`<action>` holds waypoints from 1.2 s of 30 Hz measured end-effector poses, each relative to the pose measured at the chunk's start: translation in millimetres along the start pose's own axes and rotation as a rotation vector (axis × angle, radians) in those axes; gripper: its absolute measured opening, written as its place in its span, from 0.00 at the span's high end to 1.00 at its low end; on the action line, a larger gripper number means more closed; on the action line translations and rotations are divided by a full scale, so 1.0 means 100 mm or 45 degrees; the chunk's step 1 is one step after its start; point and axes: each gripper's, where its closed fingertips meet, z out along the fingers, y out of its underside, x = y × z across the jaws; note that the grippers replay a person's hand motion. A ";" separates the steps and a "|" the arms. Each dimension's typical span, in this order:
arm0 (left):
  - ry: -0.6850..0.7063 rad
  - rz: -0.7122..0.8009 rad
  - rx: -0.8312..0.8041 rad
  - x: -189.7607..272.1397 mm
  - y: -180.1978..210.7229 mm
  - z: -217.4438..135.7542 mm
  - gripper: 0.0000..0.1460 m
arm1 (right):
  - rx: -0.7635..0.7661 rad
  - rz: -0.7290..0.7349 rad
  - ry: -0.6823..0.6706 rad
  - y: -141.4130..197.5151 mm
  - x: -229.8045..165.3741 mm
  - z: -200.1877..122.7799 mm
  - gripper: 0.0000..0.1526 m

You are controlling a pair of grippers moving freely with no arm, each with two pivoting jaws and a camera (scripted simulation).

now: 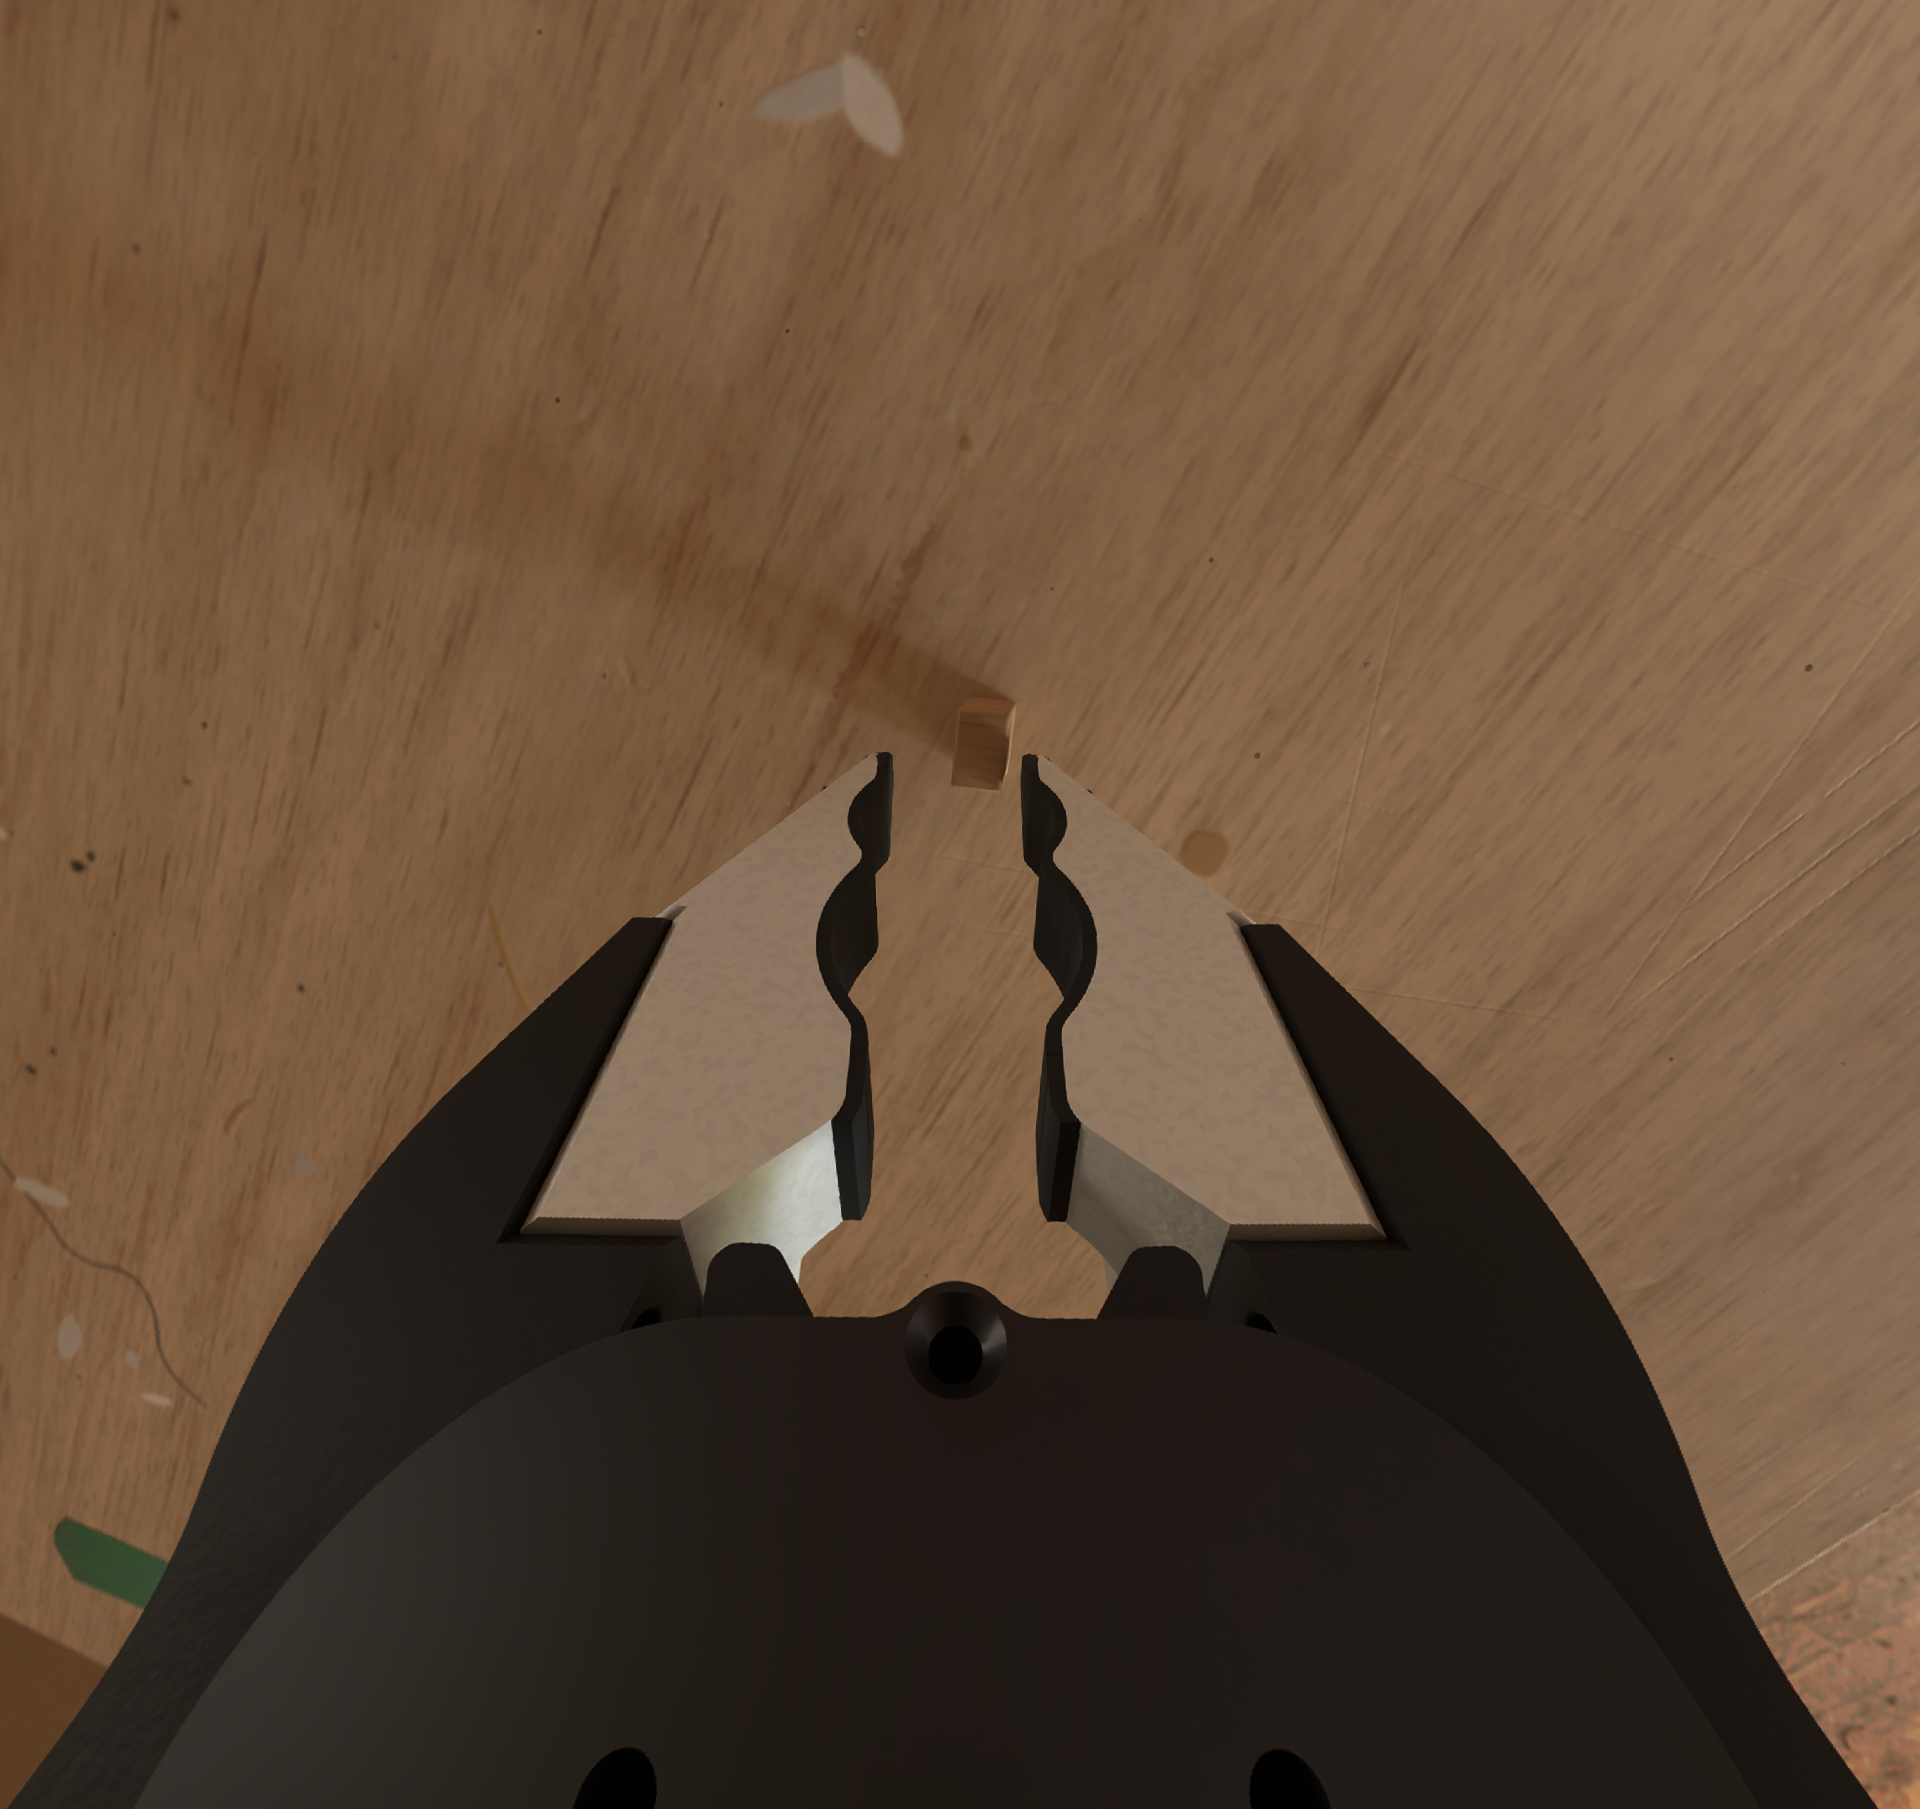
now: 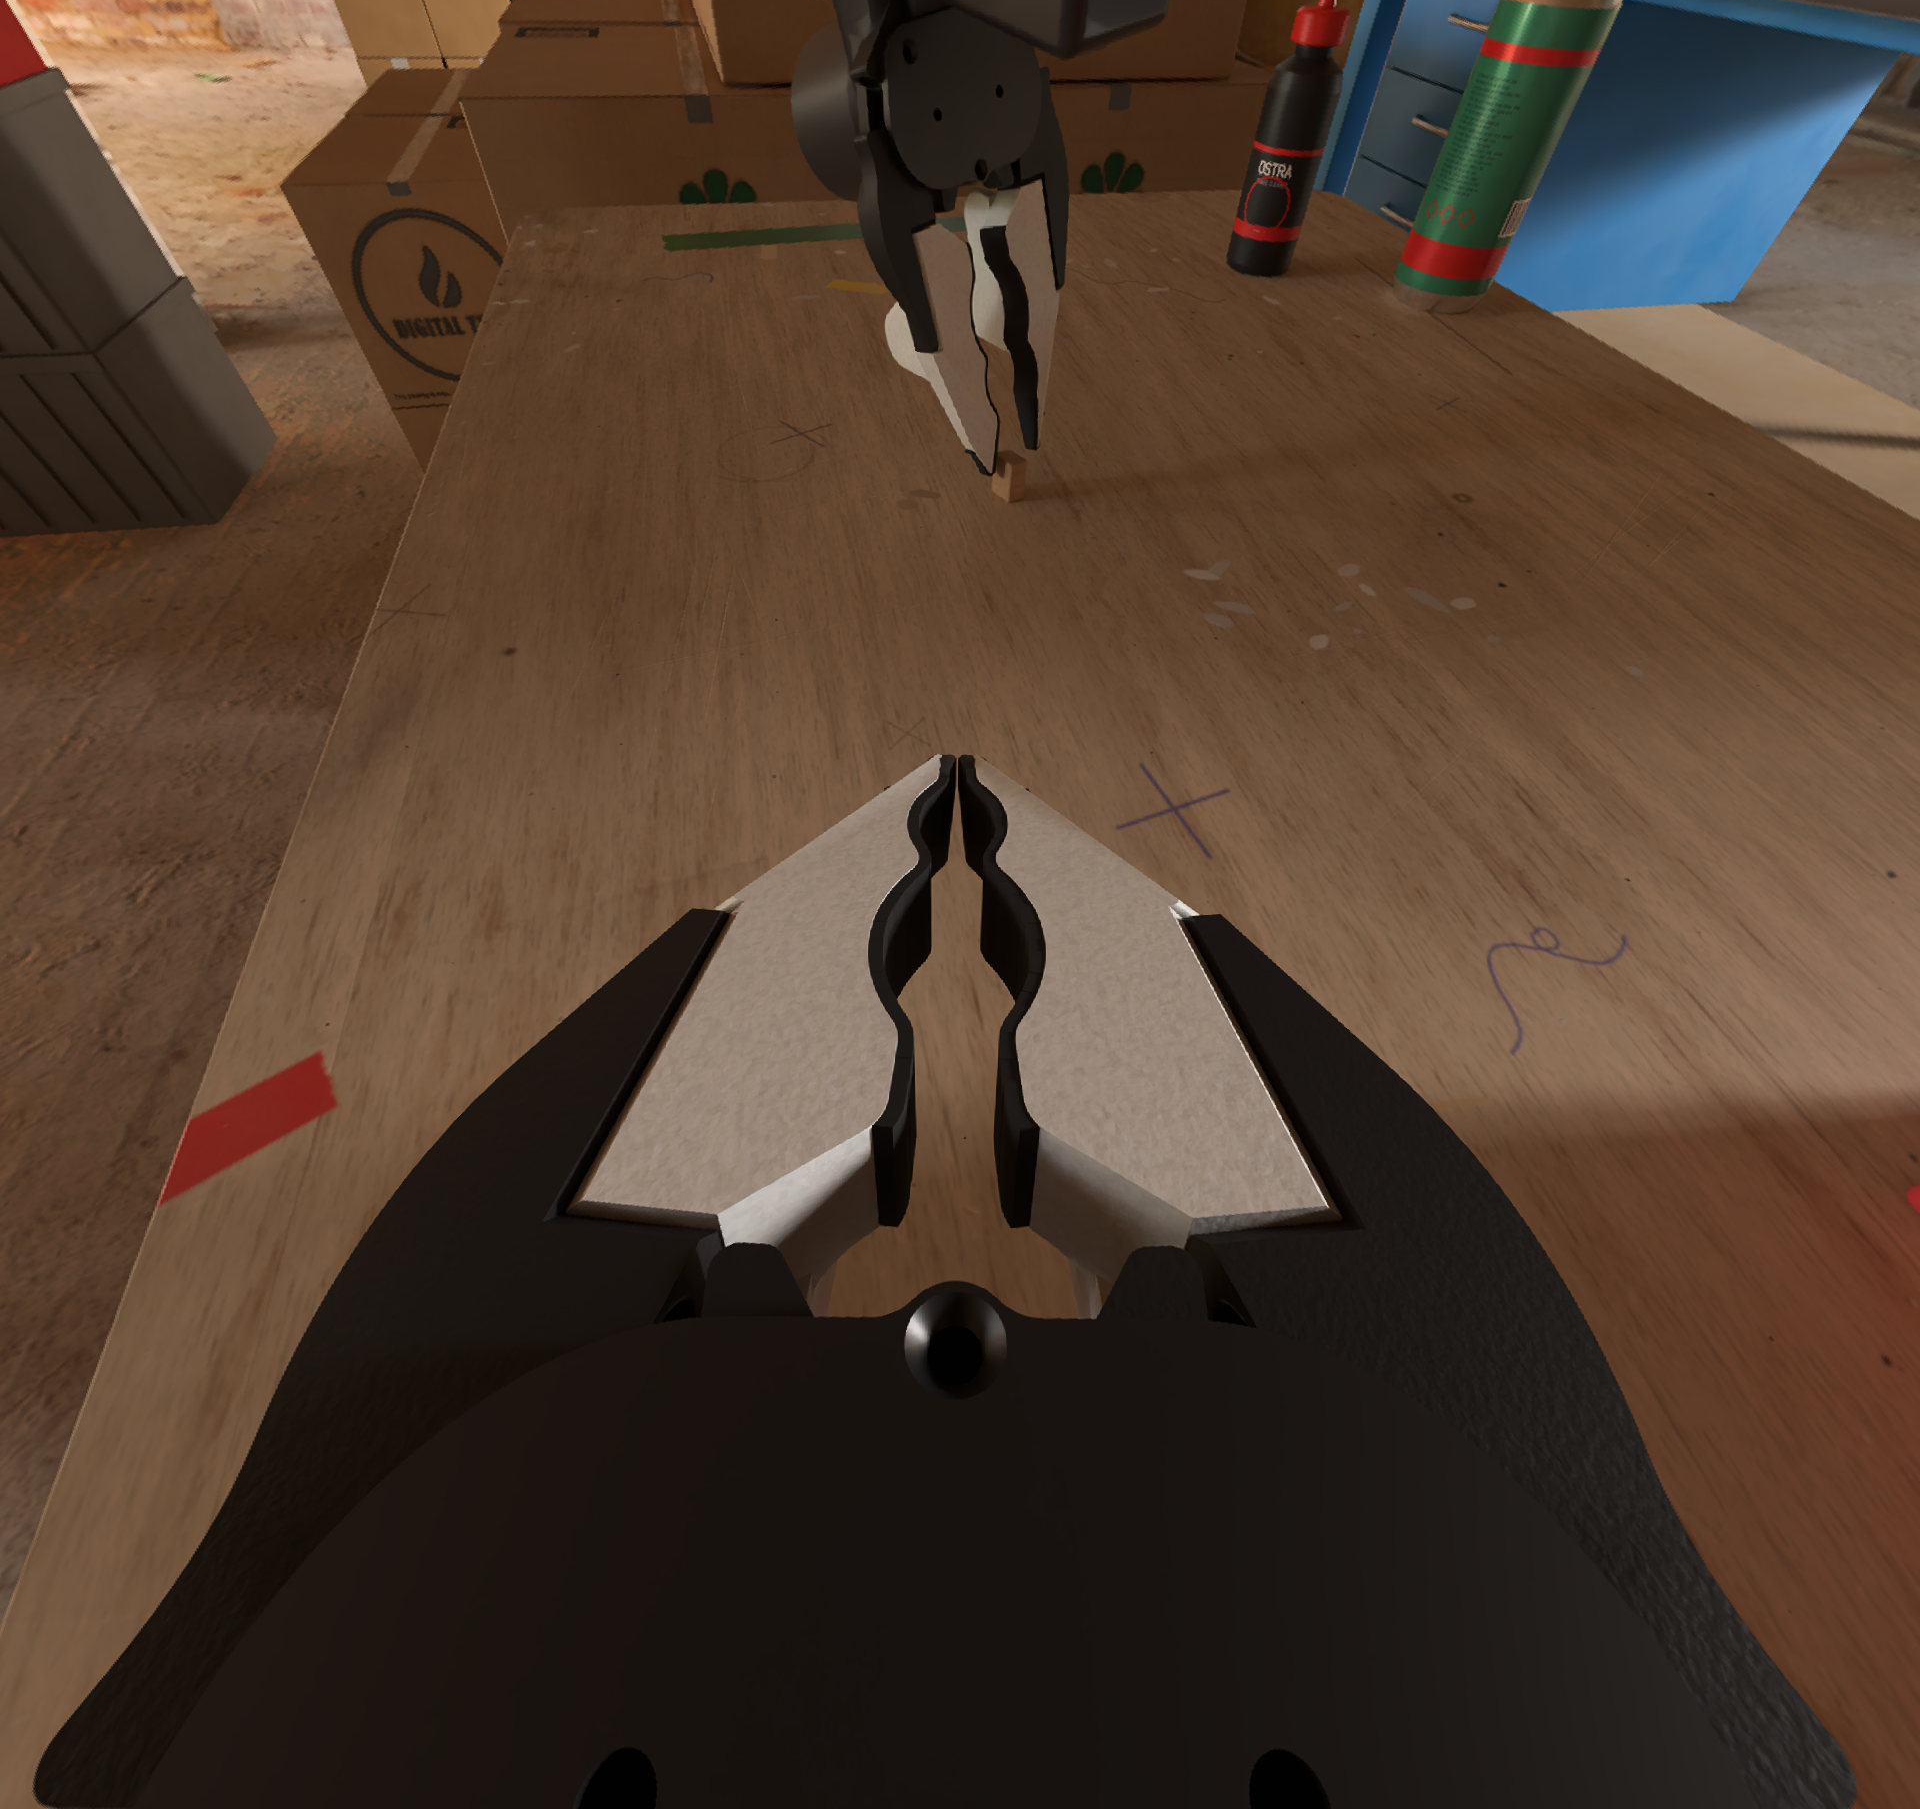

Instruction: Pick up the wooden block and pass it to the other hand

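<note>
A small light wooden block point(image 1: 982, 743) stands on the wooden table point(image 1: 1351, 409). My left gripper point(image 1: 956, 770) is open, pointing down at the table, with its fingertips just short of the block and the block lined up with the gap. In the right wrist view the same block point(image 2: 1013, 478) sits at mid-table under the left gripper point(image 2: 1006, 455), whose fingertips straddle it from above. My right gripper point(image 2: 956, 764) is shut and empty, low over the near part of the table, far from the block.
A black bottle with a red cap point(image 2: 1285, 161) and a green and red can point(image 2: 1496, 138) stand at the far right of the table point(image 2: 623, 720). Cardboard boxes point(image 2: 416, 263) and a blue cabinet point(image 2: 1662, 149) lie beyond. Red tape point(image 2: 249, 1120) marks the left edge.
</note>
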 end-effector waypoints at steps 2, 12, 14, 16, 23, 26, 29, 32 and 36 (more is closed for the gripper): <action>0.025 0.017 -0.006 -0.01 -0.01 0.01 0.84 | 0.002 0.004 0.002 0.00 0.01 -0.01 1.00; 0.175 0.060 -0.048 0.07 0.00 0.05 0.94 | -0.002 0.020 -0.002 0.04 0.03 0.00 0.97; 0.188 0.046 -0.039 0.07 0.00 0.05 0.94 | -0.002 0.019 -0.001 0.03 0.03 -0.01 0.93; 0.168 0.041 -0.002 0.06 -0.04 0.02 0.94 | 0.001 0.013 0.006 0.02 0.03 -0.01 0.89; 0.098 0.075 0.556 0.43 -0.92 -0.45 0.94 | 0.004 0.008 0.030 0.00 0.07 -0.04 0.87; 0.046 0.181 0.756 0.81 -1.39 -0.55 0.94 | -0.004 0.021 0.058 -0.01 0.09 -0.06 0.87; 0.014 0.305 0.937 1.23 -1.83 -0.60 0.94 | 0.033 0.079 0.093 -0.07 0.13 -0.11 0.85; -0.012 0.408 1.102 1.61 -2.18 -0.68 0.94 | 0.094 0.222 0.079 -0.13 0.14 -0.20 0.82; 0.003 0.505 1.276 1.95 -2.47 -0.80 0.94 | 0.265 0.613 -0.129 -0.19 0.10 -0.37 0.77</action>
